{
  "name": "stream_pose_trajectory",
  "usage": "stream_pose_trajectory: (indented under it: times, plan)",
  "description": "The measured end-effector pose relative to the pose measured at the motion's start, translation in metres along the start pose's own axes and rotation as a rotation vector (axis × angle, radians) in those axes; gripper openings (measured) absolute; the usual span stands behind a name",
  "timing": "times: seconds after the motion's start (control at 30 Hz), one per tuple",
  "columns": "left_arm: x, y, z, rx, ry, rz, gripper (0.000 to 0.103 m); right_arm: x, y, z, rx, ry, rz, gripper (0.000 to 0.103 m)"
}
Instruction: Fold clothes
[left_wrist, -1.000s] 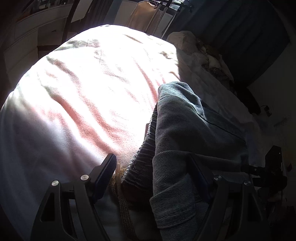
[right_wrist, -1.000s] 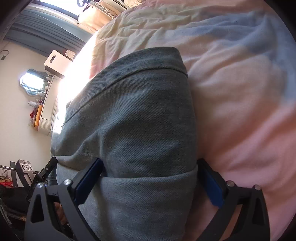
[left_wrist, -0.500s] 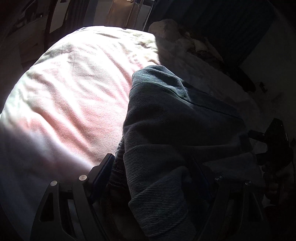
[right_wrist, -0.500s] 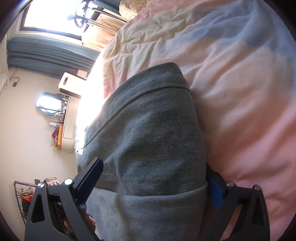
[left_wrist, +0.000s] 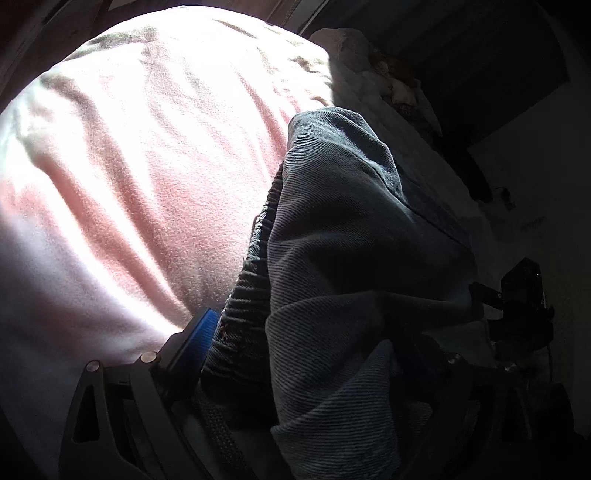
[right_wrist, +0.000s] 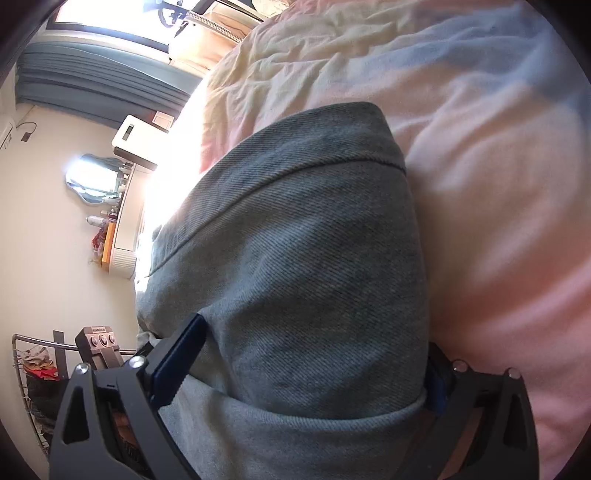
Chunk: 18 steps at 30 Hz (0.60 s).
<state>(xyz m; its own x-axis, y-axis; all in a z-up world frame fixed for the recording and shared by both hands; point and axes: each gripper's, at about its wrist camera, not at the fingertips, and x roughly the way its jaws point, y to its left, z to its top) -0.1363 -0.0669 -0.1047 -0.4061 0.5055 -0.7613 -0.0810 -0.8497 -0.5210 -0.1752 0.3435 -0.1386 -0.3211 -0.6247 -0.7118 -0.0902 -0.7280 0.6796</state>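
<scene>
A pair of grey-blue denim jeans (left_wrist: 354, 258) lies folded in layers on a pink bedsheet (left_wrist: 147, 166). My left gripper (left_wrist: 306, 354) has its jaws wide apart around a thick bundle of the jeans; its right finger is hidden by cloth. In the right wrist view the jeans (right_wrist: 306, 258) fill the middle, with a hem across the far end. My right gripper (right_wrist: 306, 373) also stands wide, with the folded denim between its blue pads (right_wrist: 177, 362). The right gripper body (left_wrist: 524, 295) shows at the left view's right edge.
The pink sheet (right_wrist: 498, 166) spreads to the right and beyond. A crumpled pale blanket (left_wrist: 373, 70) lies at the bed's far end. A white dresser (right_wrist: 125, 221), a mirror (right_wrist: 92, 181), grey curtains (right_wrist: 92, 85) and a clothes rack (right_wrist: 33, 365) stand beside the bed.
Both grippers have shifted with the jeans bundle across the bed. The folded stack sits a little farther up in both views. The jaws stay wide.
</scene>
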Motion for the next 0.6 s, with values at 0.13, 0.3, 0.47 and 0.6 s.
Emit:
stream_pose_trajectory:
  times: [0.13, 0.3, 0.47, 0.6]
  plan:
    - [-0.009, -0.016, -0.008, 0.041, -0.032, 0.098, 0.084, -0.003, 0.009, -0.005, -0.061, -0.018, -0.066, 0.071]
    - [-0.029, -0.038, -0.019, 0.122, -0.110, 0.241, 0.048, -0.021, 0.031, -0.016, -0.130, -0.086, -0.054, 0.030]
    - [-0.063, -0.058, -0.033, 0.170, -0.208, 0.286, 0.019, -0.047, 0.063, -0.034, -0.188, -0.184, 0.005, 0.027]
    - [-0.087, -0.071, -0.046, 0.193, -0.257, 0.309, 0.016, -0.073, 0.092, -0.047, -0.242, -0.234, 0.059, 0.026]
